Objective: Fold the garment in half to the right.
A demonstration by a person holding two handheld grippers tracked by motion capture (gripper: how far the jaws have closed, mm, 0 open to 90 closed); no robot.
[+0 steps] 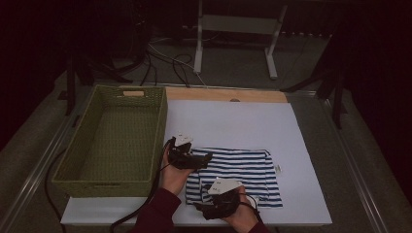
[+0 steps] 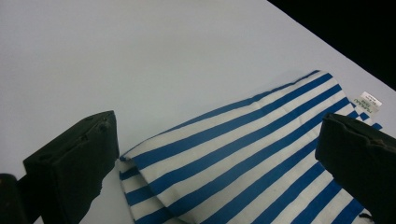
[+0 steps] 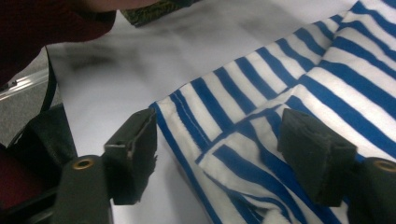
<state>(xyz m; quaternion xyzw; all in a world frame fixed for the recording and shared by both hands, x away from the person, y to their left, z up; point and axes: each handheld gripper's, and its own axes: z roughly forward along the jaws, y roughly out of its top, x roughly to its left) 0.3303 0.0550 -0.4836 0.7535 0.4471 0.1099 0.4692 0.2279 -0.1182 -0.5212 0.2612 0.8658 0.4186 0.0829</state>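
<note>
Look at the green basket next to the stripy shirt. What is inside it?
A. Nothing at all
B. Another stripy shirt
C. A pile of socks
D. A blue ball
A: in the high view the green woven basket shows only its bare woven bottom, while the blue-and-white striped shirt lies outside it, folded on the white tabletop.

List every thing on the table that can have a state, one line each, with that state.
striped shirt: folded, lying flat on the white board, with its tag sticking out at one edge.
wicker basket: upright, nothing visible inside.
left claw: open, jaws either side of the shirt's folded edge, not pressing it.
right claw: open, jaws straddling the shirt's near corner, pads not yet on the cloth.
</note>
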